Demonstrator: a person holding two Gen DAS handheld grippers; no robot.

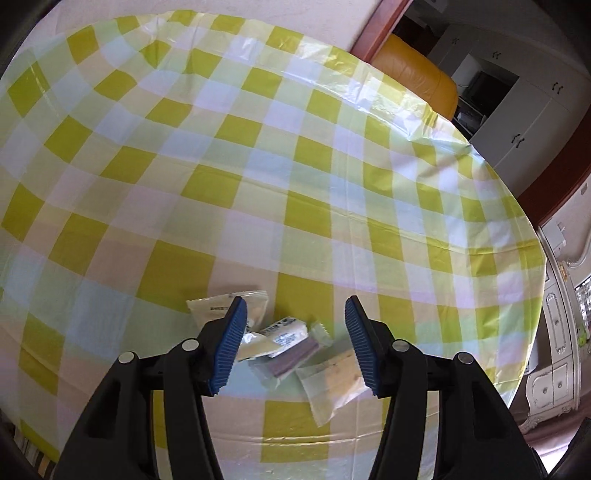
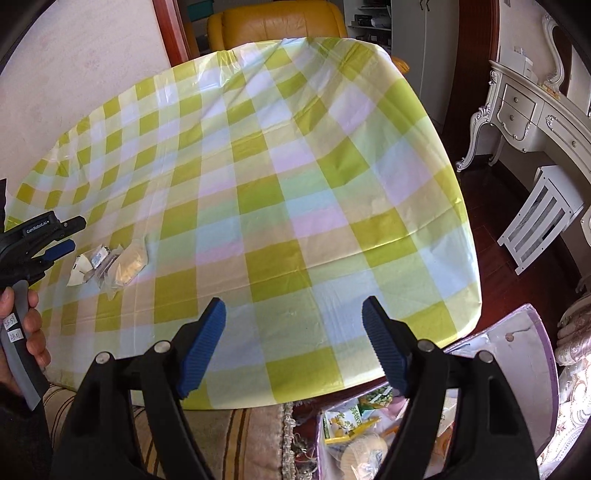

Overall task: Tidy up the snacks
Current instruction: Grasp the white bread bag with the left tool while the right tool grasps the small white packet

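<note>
A small pile of snack packets lies on the green-checked tablecloth (image 1: 295, 166) near the table's front edge. It includes a white packet (image 1: 221, 306), a labelled white packet (image 1: 286, 332), a purple wafer packet (image 1: 295, 360) and a clear packet with a pale biscuit (image 1: 332, 382). My left gripper (image 1: 295, 306) hovers open just over the pile, with the packets showing between its blue pads and none gripped. In the right wrist view the pile (image 2: 110, 264) and the left gripper (image 2: 68, 236), held by a hand (image 2: 33, 332), sit at the far left. My right gripper (image 2: 294, 306) is open and empty over bare cloth.
A purple open box (image 2: 517, 332) with several snack packs (image 2: 354, 417) sits below the table's near right corner. A striped cushion (image 2: 240, 435) lies along the front edge. A yellow leather chair (image 2: 277, 22) stands behind the table, and a white dresser (image 2: 524, 107) and stool (image 2: 543, 221) to the right.
</note>
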